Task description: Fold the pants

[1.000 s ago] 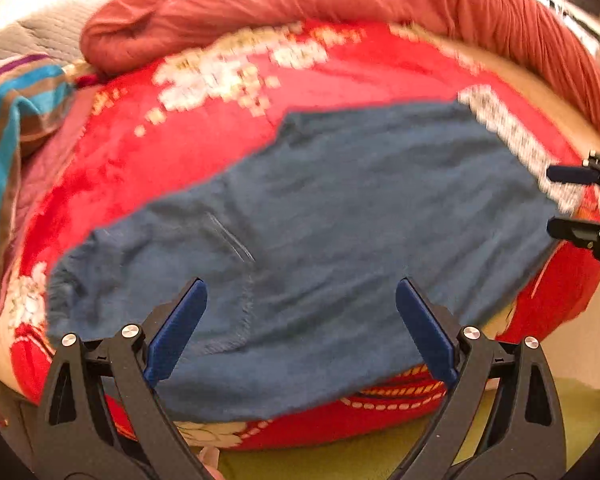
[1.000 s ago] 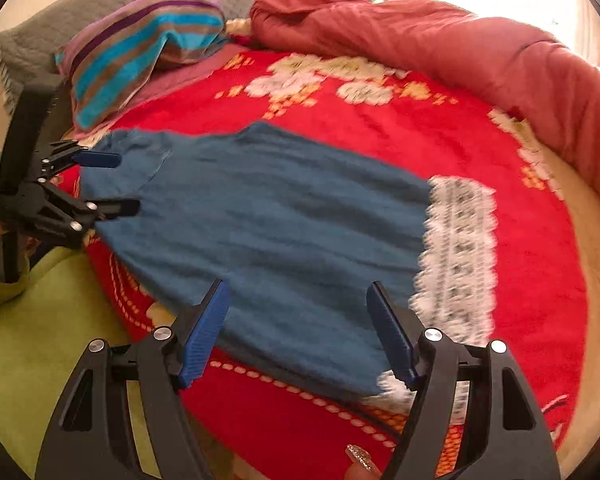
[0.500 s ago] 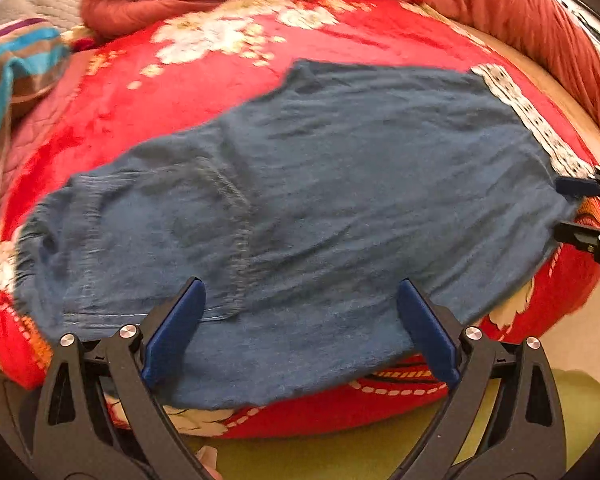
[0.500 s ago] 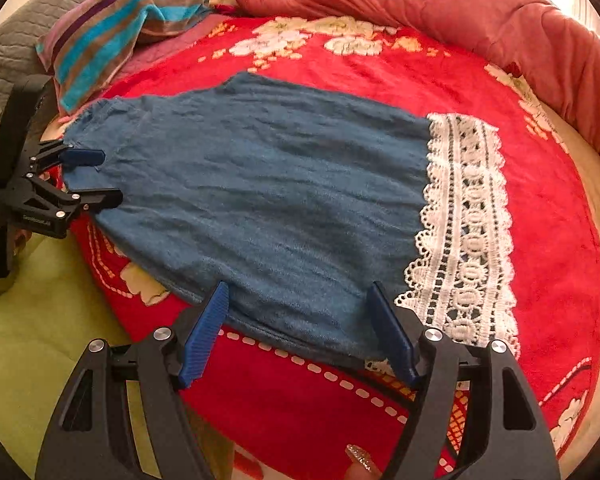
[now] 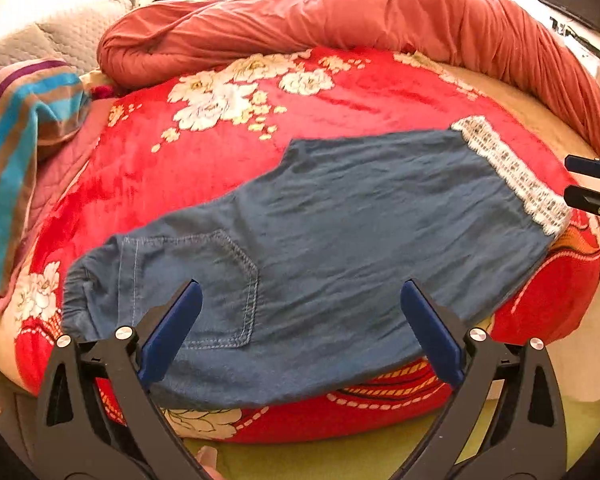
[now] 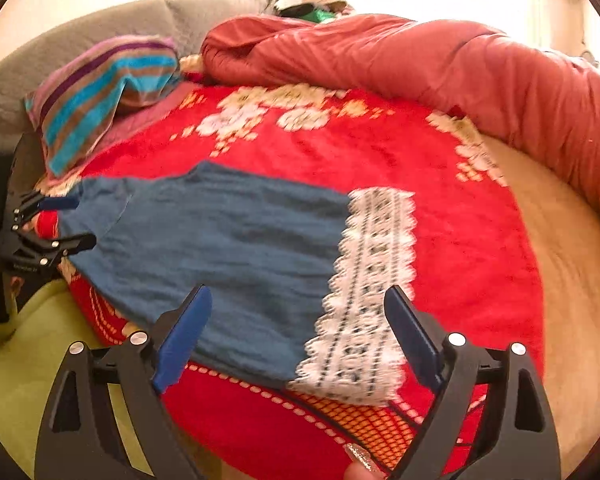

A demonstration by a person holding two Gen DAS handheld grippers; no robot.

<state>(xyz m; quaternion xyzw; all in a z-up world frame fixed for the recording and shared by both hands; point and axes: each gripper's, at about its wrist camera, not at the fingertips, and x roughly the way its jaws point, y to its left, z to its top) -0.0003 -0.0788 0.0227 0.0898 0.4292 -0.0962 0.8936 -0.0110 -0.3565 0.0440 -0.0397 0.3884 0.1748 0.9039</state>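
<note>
Left wrist view: blue pants (image 5: 320,240) lie flat on a red floral blanket (image 5: 340,92), already folded lengthwise.
Left gripper (image 5: 300,328) and right gripper (image 6: 298,338) hover apart, empty, right jaws just widened; next, probably pinch the lace hem (image 6: 368,292), carry it waistward.

Blue pants (image 5: 340,232) of matt, lightly creased denim-like cloth, with pale stitching on a patch pocket (image 5: 220,284) and a white openwork lace trim (image 6: 372,288) on the hem, lie on a plush red blanket (image 5: 340,92) with a soft sheen and cream flowers. Beyond it, a rust-red quilt (image 5: 380,12) shows smooth, faintly glossy, gathered fabric. At far left, a striped towel (image 6: 100,92) looks like terry cloth, though blurred. Both grippers (image 5: 300,328) (image 6: 296,344) have matt black plastic arms, blue pads (image 5: 168,332) that appear rubbery, and bright metal screws (image 5: 478,335).
</note>
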